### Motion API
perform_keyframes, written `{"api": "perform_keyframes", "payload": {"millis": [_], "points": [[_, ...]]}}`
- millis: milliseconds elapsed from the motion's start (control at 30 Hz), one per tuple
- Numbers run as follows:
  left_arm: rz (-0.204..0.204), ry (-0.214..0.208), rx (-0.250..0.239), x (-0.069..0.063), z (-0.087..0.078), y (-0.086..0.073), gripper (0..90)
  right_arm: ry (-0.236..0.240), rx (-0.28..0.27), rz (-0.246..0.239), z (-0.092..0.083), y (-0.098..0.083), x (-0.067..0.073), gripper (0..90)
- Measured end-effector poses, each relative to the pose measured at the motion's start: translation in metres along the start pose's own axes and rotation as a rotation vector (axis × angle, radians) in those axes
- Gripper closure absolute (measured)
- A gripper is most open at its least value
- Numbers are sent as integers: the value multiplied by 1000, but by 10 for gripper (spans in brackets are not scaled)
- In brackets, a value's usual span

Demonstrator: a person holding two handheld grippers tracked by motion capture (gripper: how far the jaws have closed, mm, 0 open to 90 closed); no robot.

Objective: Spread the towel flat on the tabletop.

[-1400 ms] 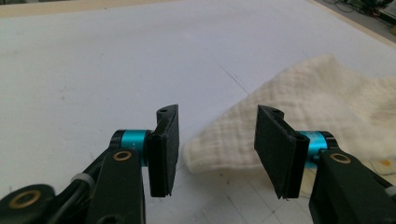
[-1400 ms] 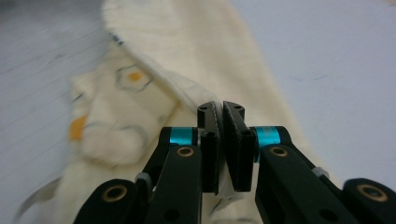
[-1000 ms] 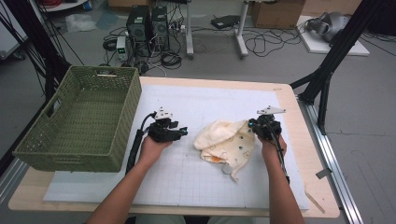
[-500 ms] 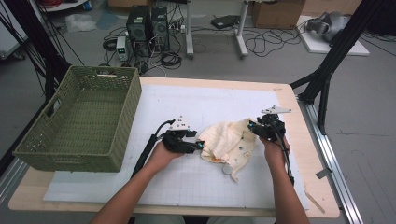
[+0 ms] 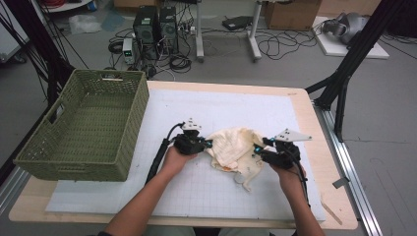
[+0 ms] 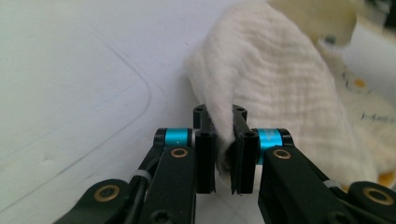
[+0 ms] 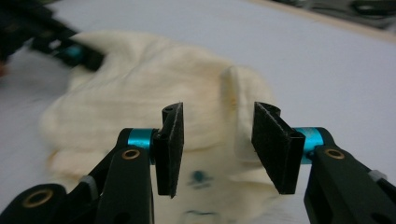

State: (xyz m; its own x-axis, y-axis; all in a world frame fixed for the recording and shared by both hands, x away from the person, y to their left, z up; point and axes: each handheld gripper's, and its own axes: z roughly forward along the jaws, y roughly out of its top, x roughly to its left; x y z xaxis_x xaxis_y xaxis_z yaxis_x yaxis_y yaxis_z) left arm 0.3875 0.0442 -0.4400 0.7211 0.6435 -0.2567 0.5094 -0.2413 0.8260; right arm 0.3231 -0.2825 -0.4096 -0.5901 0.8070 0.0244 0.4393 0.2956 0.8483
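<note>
Near edge of table: 2 forearms come in from the bottom of the high view. Left gripper [image 5: 205, 143] sits at the left edge of the crumpled cream muslin cloth [image 5: 235, 149]. Its jaws have just been closing and now pinch a fold of that cloth between the pads; in the left gripper view the fabric [image 6: 275, 88] is squeezed tight in the narrow gap.

Right gripper [image 5: 256, 150] sits at the cloth's right edge. Its jaws have just been opening and stand apart; in the right gripper view the cloth [image 7: 140, 93] lies beyond and below the pads, a raised fold between them, neither pad pressing on it.

Cloth lies bunched on the white gridded mat [image 5: 196, 196], about mid-table, between the 2 grippers.

Further left: green woven plastic basket [image 5: 44, 147], well apart from the cloth, on the light wooden table [image 5: 339, 206].
</note>
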Motion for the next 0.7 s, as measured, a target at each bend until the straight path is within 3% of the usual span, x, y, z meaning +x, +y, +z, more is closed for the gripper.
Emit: {"api": "perform_keyframes", "payload": {"millis": [100, 233, 400, 467, 500, 567, 700], "points": [[-41, 28, -27, 13, -12, 1, 829, 70, 51, -37, 12, -11, 15, 537], [-100, 46, -64, 26, -25, 2, 840, 176, 90, -50, 26, -14, 31, 535], [-136, 71, -75, 37, -34, -2, 841, 260, 151, -110, 43, -15, 52, 551], [-137, 89, -75, 40, -38, -3, 842, 265, 183, -132, 49, -17, 57, 611], [-139, 96, -73, 42, -40, -4, 842, 263, 181, -148, 48, -17, 58, 720], [-145, 110, -76, 45, -44, -4, 843, 290, 185, -163, 48, -17, 59, 843], [-151, 140, -85, 51, -52, -5, 843, 323, 202, -191, 45, -17, 63, 878]]}}
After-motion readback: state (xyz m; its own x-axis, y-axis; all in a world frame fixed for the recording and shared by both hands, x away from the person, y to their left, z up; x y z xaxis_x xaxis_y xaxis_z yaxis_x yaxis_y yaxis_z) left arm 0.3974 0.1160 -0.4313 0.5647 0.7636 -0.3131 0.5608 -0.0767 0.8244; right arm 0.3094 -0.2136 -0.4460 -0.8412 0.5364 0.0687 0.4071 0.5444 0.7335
